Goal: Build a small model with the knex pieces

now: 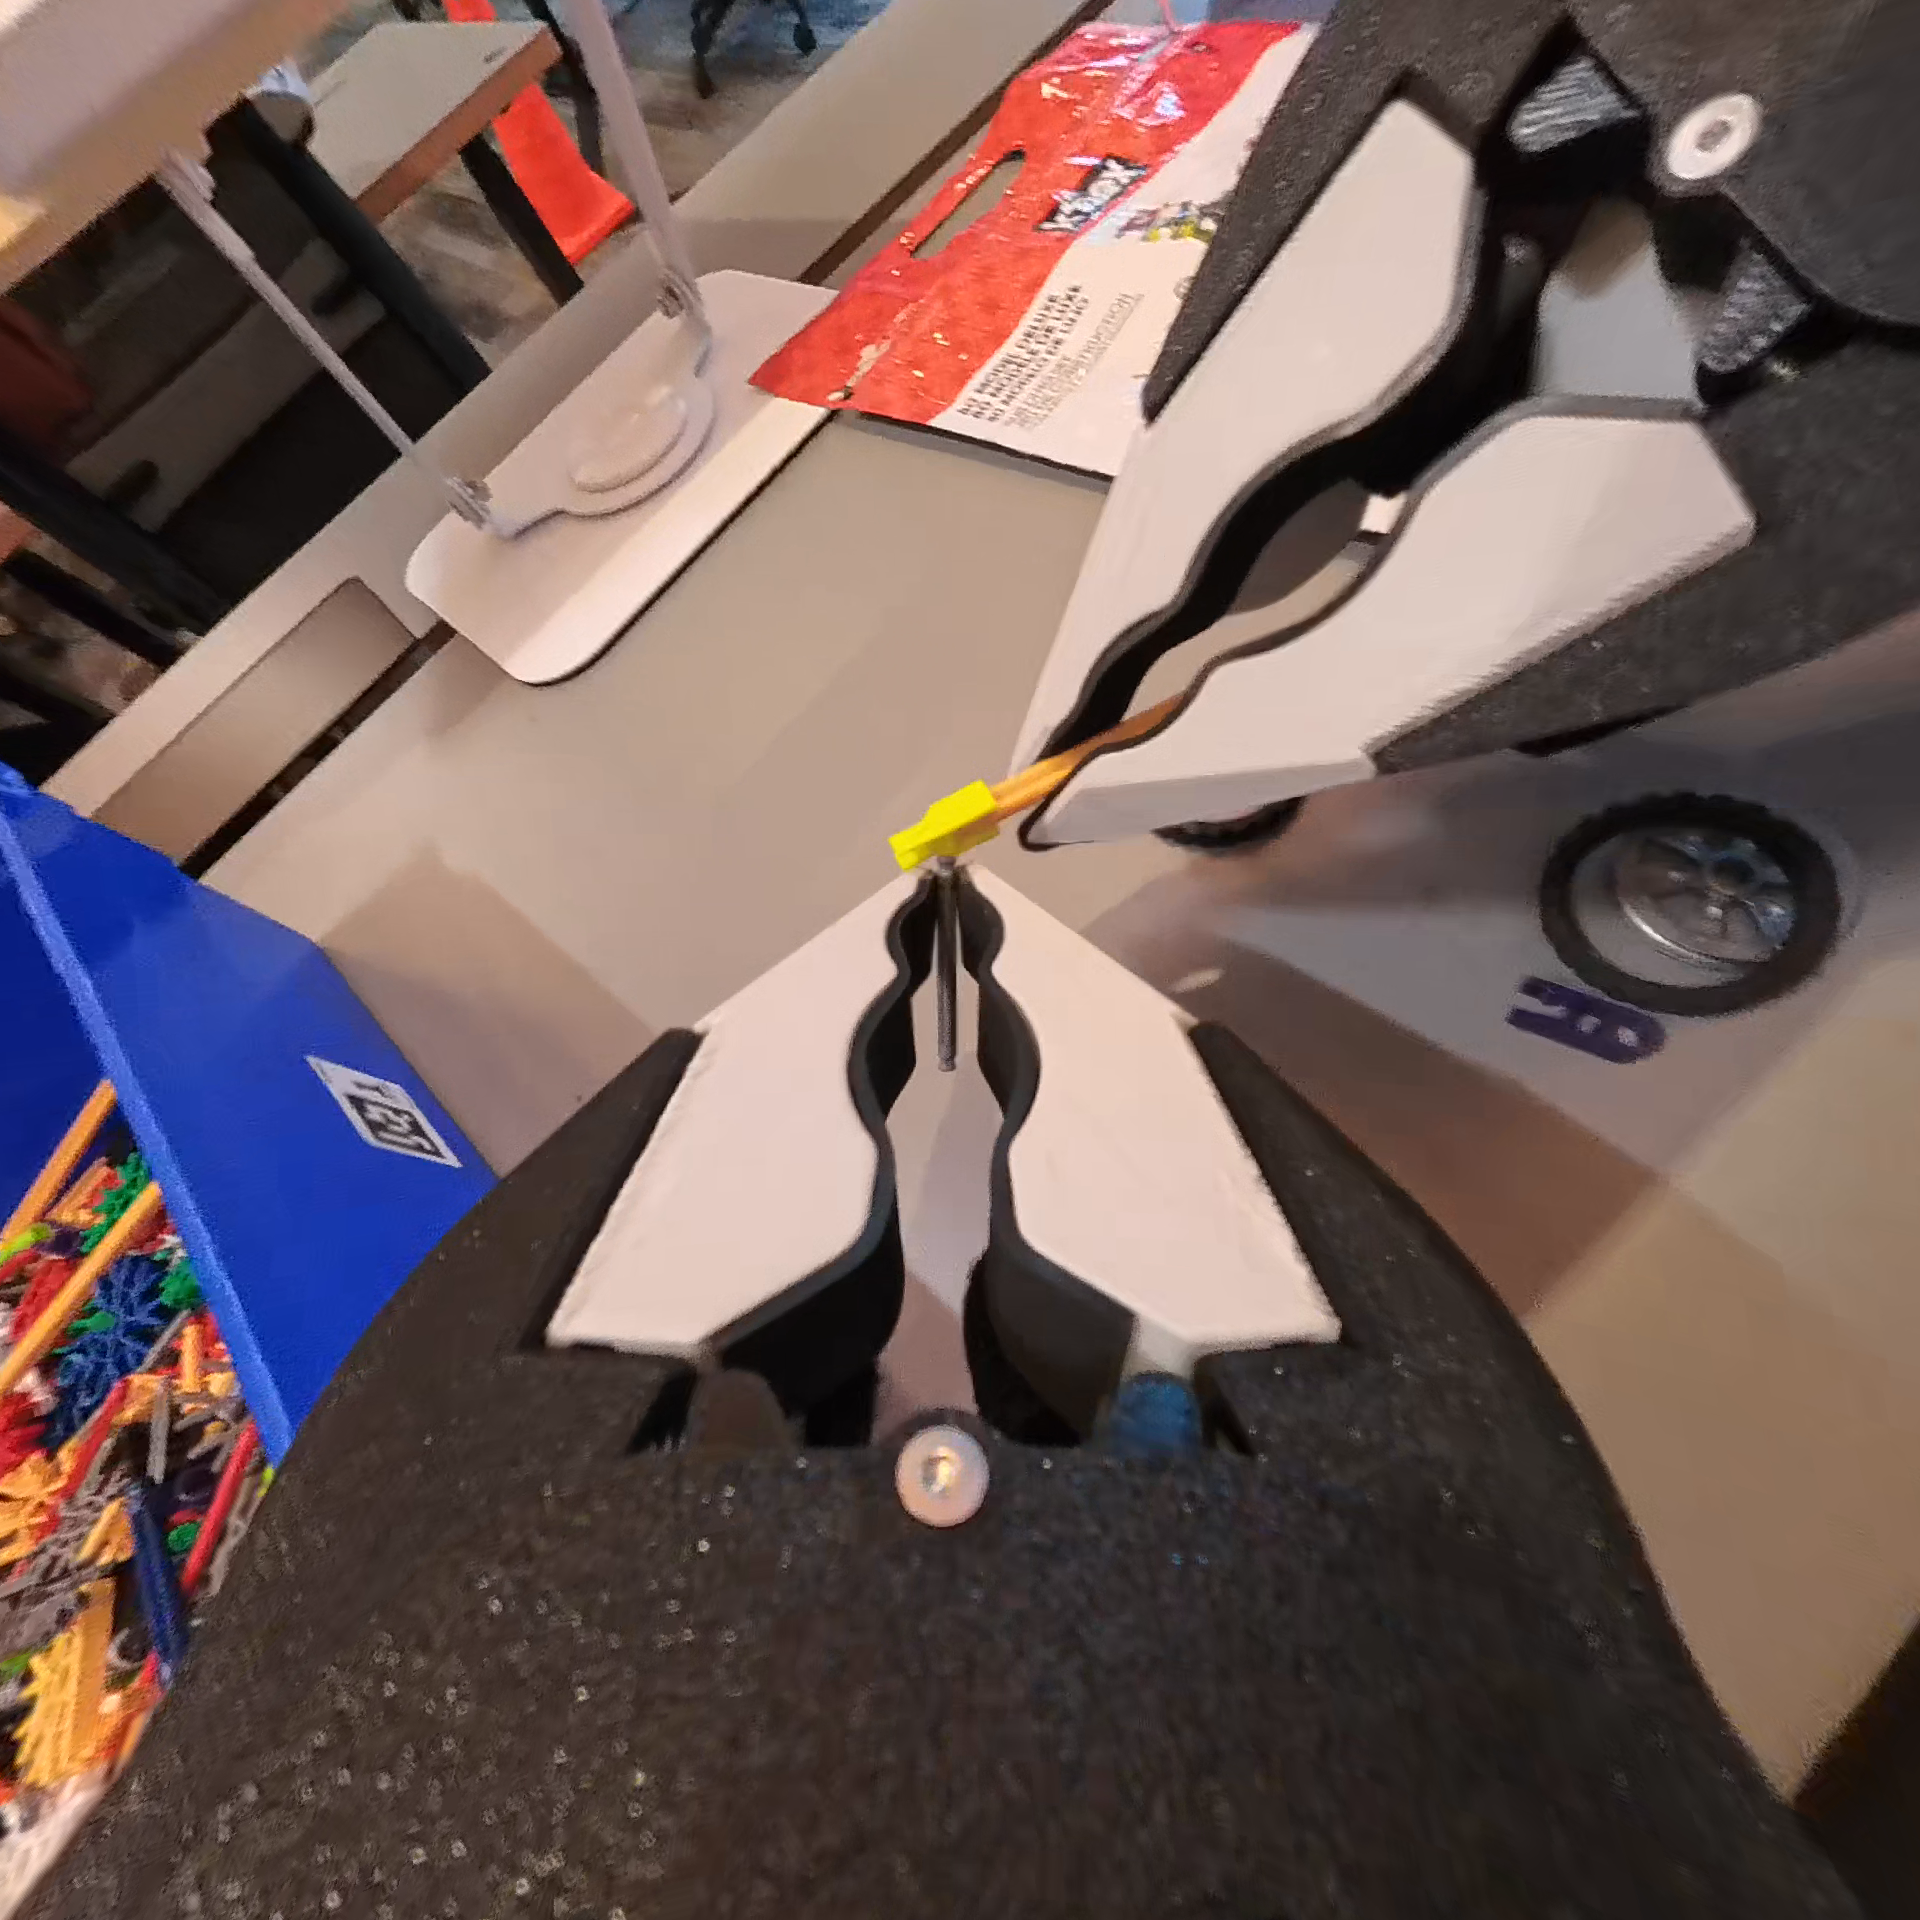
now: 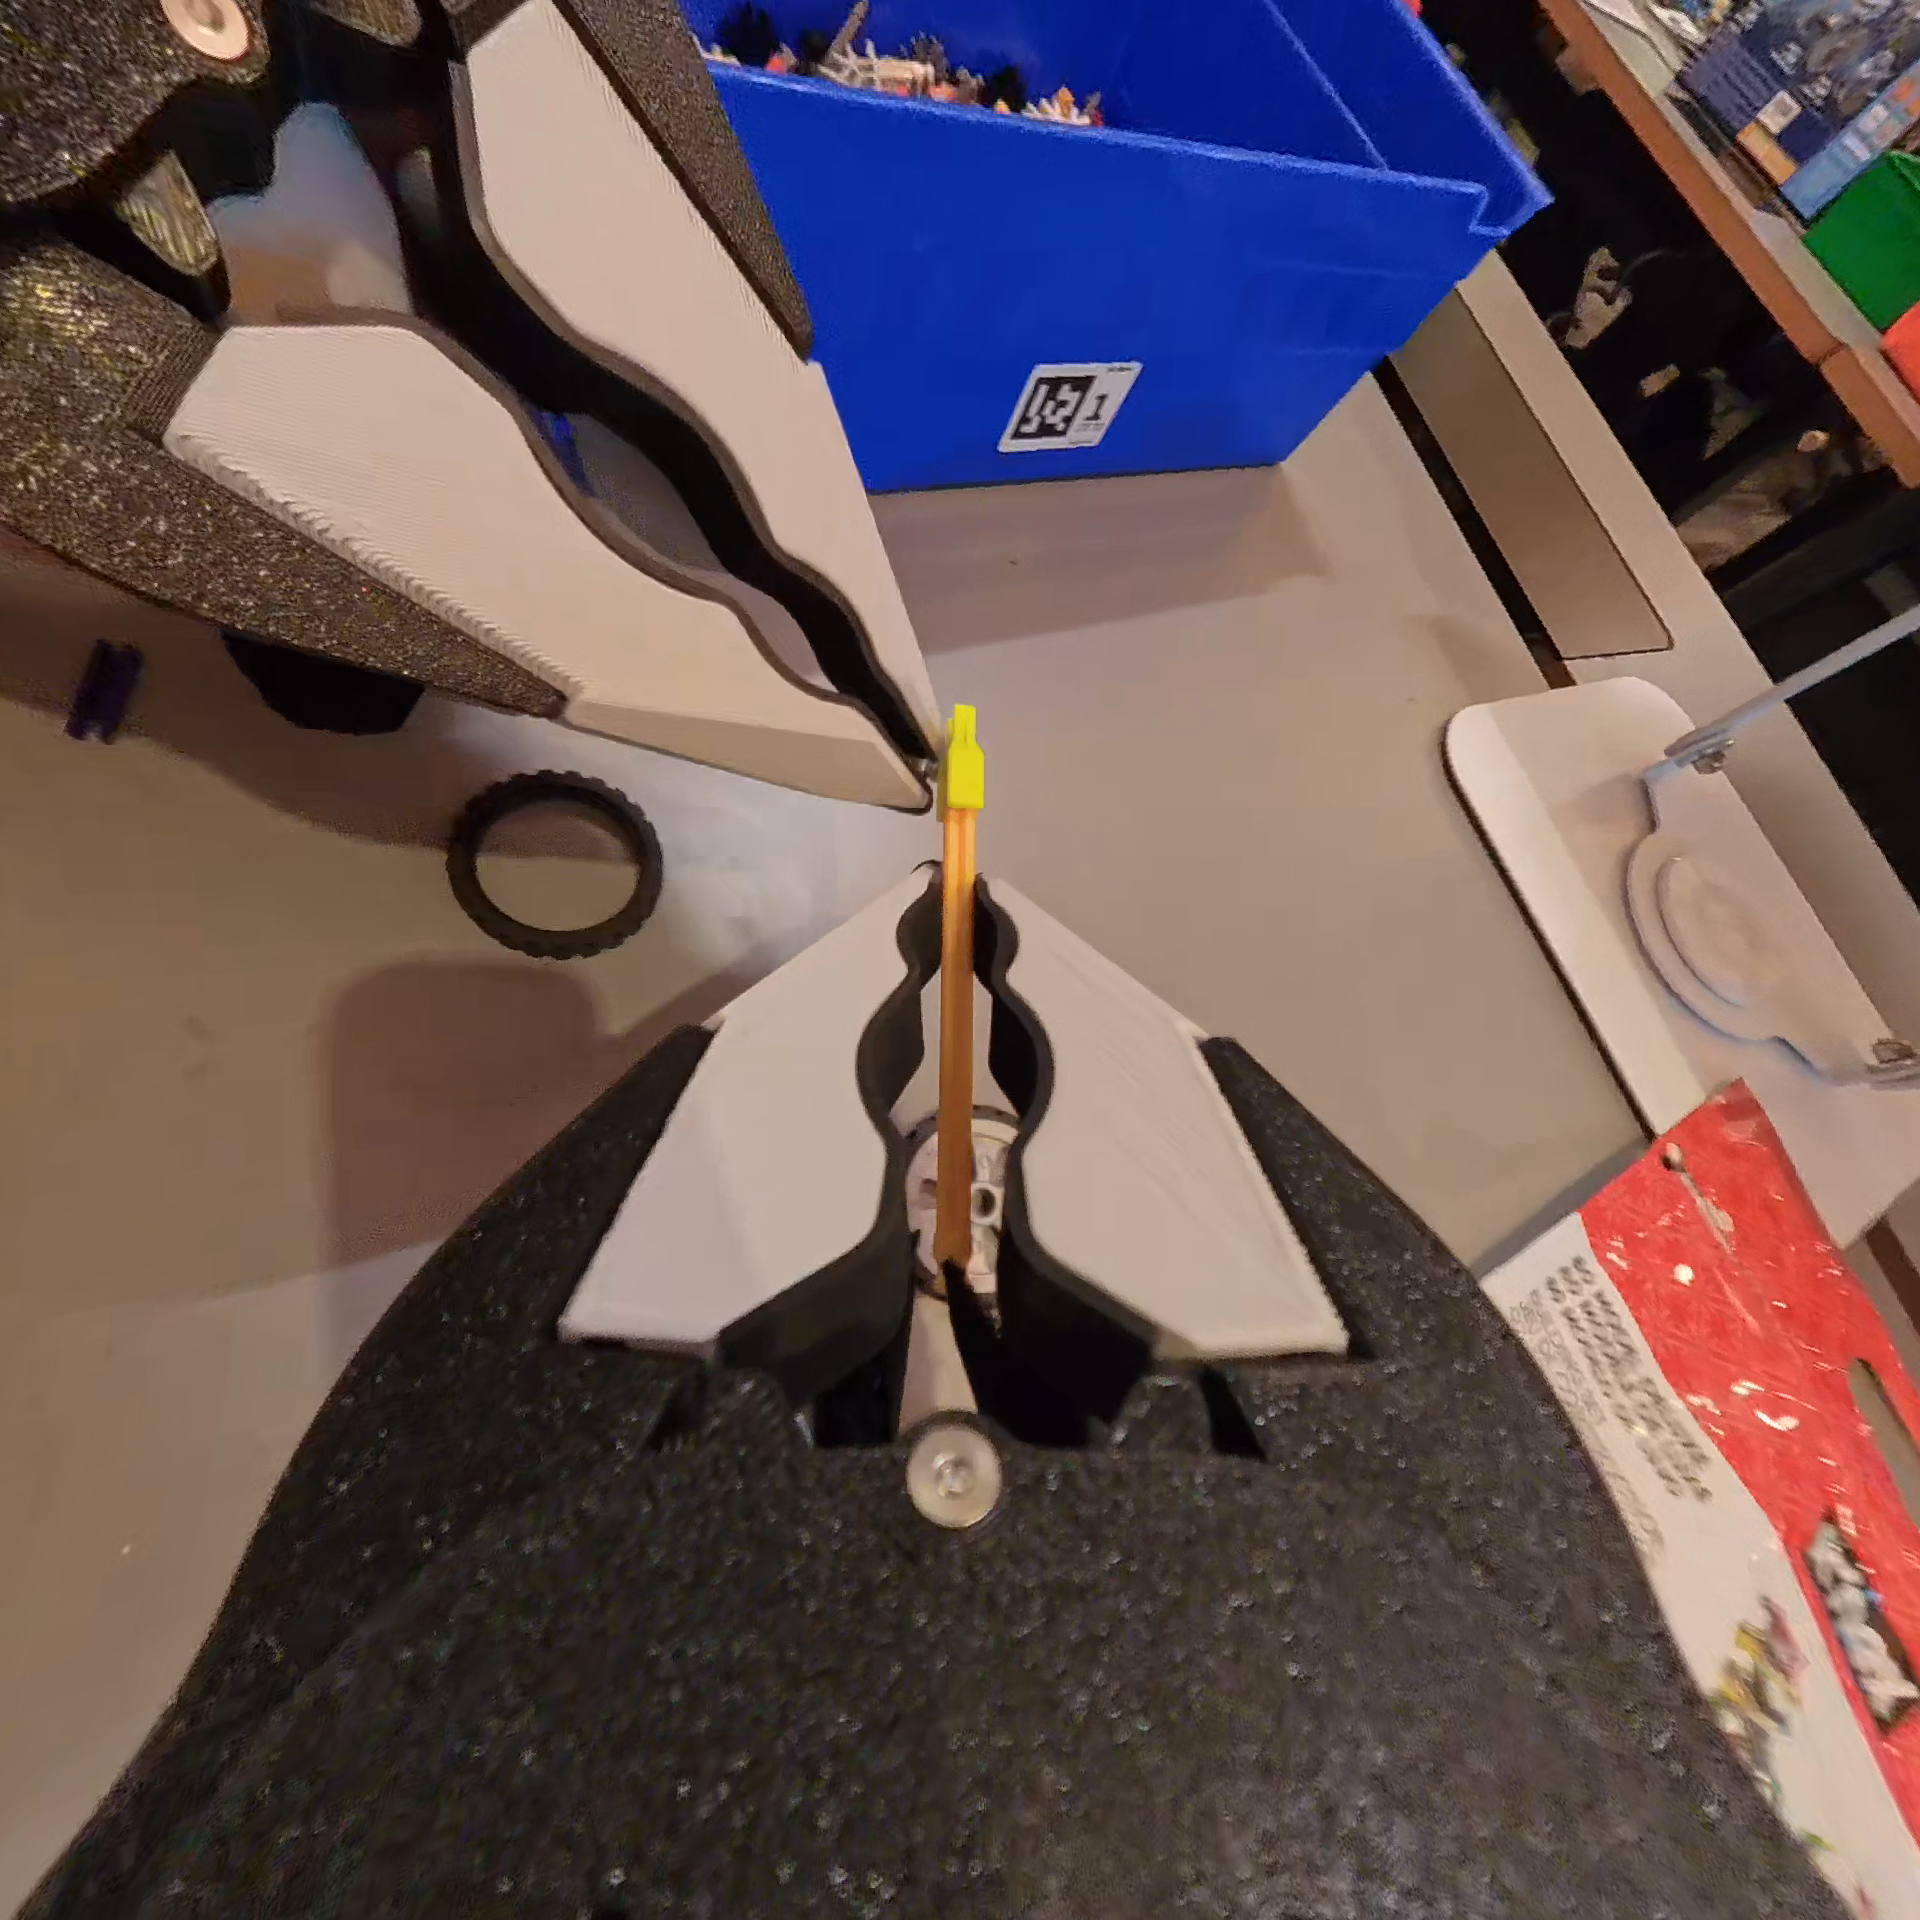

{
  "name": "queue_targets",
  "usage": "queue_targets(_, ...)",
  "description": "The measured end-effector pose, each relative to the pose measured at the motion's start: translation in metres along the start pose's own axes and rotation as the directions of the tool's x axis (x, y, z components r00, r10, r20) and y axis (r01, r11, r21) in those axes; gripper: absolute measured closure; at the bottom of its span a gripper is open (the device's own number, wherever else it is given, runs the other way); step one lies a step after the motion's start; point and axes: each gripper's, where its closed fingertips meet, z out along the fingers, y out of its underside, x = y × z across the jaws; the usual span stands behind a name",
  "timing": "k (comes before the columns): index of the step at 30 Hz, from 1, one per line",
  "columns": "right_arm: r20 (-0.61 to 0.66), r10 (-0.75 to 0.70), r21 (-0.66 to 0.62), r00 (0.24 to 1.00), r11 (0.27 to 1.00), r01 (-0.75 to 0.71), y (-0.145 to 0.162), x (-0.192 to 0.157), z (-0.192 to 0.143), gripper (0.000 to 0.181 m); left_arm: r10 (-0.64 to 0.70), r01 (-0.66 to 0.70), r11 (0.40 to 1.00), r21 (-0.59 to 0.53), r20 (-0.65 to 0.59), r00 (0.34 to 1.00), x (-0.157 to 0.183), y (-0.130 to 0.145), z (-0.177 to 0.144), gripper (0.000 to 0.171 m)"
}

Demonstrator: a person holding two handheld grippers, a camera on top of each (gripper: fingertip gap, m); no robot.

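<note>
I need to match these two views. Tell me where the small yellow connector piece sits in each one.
Left wrist view: yellow connector just above centre, on the end of the orange rod, right at the left gripper fingers.
Right wrist view: yellow connector above centre, topping the rod held in the right gripper.
Shared landmark: blue bin.

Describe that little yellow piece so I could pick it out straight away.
Start at the big blue bin of mixed building pieces on the grey table. In front of it two claws meet tip to tip. The yellow connector sits right there, capping the orange rod held in the right claw; it is the only bright yellow thing between them.
</note>
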Motion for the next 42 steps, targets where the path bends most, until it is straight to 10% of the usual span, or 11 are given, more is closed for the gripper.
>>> queue_targets(18,0.007,-0.061,-0.026,0.998,0.998,0.062,0.006,0.0,-0.004,0.178,-0.057,0.058,0.998,0.03,-0.054,0.997,0.002,-0.002,-0.002,0.17)
queue_targets(36,0.177,-0.105,-0.206,0.979,0.968,0.141,0.054,-0.023,0.012,0.178,-0.15,0.092,0.969,-0.23,-0.248,0.957,0.029,0.048,0.007,0.143)
queue_targets(42,0.214,-0.054,-0.217,0.975,0.971,0.101,0.056,-0.024,0.008,0.178,-0.126,0.056,0.959,-0.278,-0.241,0.962,0.032,0.055,0.013,0.17)
